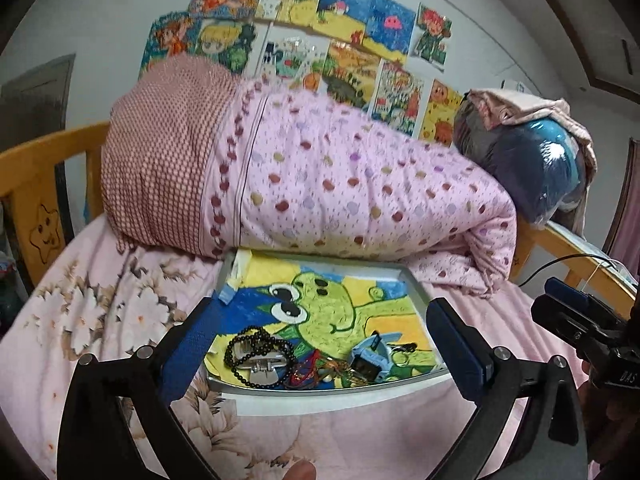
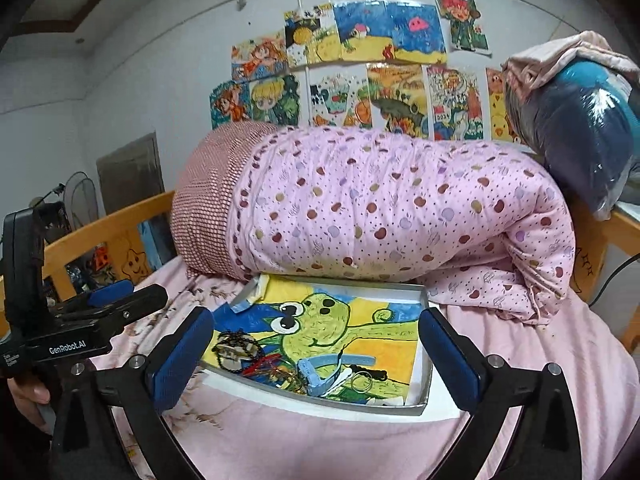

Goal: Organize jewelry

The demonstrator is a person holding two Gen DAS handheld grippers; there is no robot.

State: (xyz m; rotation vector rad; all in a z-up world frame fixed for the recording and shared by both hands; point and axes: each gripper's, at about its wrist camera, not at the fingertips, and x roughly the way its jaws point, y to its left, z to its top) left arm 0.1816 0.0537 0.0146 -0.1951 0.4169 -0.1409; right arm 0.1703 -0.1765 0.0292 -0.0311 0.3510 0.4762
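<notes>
Both the left gripper (image 1: 320, 344) and the right gripper (image 2: 316, 356) hang above the bed with fingers spread wide and nothing between them. The jewelry lies heaped in the lower part of the shallow tray (image 1: 408, 276): a black bead bracelet (image 1: 256, 340) at lower left, a blue watch (image 1: 372, 356) and a key ring (image 2: 362, 381) toward the right. I would lower one gripper on the bracelet alone, well clear of the tangled red cords (image 1: 308, 368), and lift slowly.

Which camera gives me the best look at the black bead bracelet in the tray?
The left wrist view: the black bead bracelet lies close, its loops clear. The right wrist view shows it smaller, beside the right gripper's finger.
</notes>
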